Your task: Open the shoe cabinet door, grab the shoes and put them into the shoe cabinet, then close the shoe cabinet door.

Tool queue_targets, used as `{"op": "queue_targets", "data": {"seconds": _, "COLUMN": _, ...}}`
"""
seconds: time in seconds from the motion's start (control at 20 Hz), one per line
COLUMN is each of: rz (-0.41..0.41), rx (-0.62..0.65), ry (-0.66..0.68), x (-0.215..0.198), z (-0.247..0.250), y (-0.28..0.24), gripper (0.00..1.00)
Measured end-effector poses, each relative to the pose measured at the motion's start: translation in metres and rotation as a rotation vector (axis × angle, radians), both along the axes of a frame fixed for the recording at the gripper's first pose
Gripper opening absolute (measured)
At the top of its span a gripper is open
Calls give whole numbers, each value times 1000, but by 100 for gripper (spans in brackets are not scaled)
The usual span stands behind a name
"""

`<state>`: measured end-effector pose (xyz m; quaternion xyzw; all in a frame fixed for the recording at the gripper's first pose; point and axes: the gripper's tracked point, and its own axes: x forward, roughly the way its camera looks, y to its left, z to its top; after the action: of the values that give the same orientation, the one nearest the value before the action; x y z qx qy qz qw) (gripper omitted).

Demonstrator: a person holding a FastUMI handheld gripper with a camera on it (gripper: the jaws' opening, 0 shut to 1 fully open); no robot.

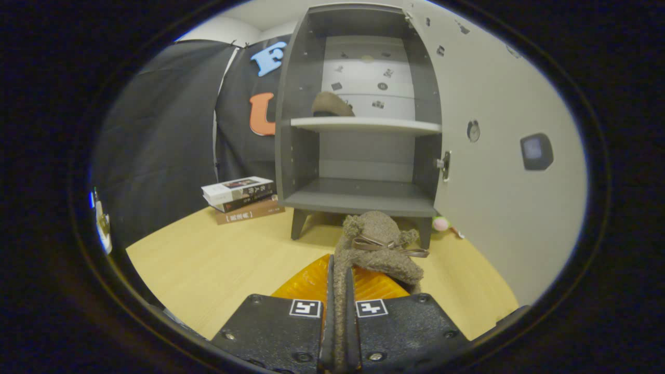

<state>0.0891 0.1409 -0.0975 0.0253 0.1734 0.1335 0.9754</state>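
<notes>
My gripper [338, 280] is shut on a fuzzy brown shoe [379, 244] with a ribbon bow; both fingers pinch its edge and its toe points toward the cabinet. The grey shoe cabinet [358, 200] stands just beyond the shoe on the wooden table. Its door [499, 156] is swung wide open on the right. A second brown shoe [331, 105] lies on the white upper shelf [363, 123]. The lower shelf is bare.
A stack of books [241, 197] lies left of the cabinet. A small pink thing [440, 223] sits by the cabinet's right leg, behind the held shoe. The wooden table [218, 265] spreads ahead to the left.
</notes>
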Motion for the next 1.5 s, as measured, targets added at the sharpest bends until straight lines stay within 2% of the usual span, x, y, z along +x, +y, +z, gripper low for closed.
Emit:
{"op": "queue_targets", "data": {"seconds": 0.25, "rz": 3, "rx": 11, "ry": -80, "x": -15, "z": 70, "y": -17, "gripper": 11}}
{"op": "queue_targets", "data": {"seconds": 0.55, "rz": 14, "rx": -13, "ry": -250, "x": -20, "z": 176, "y": -29, "gripper": 11}}
{"op": "queue_targets", "data": {"seconds": 0.8, "rz": 8, "rx": 68, "ry": -300, "x": -17, "z": 255, "y": -43, "gripper": 11}}
{"op": "queue_targets", "data": {"seconds": 1.0, "rz": -43, "rx": 103, "ry": -351, "x": 3, "z": 317, "y": -62, "gripper": 11}}
{"op": "queue_targets", "data": {"seconds": 1.5, "rz": -127, "rx": 98, "ry": -306, "x": 79, "z": 406, "y": -71, "gripper": 11}}
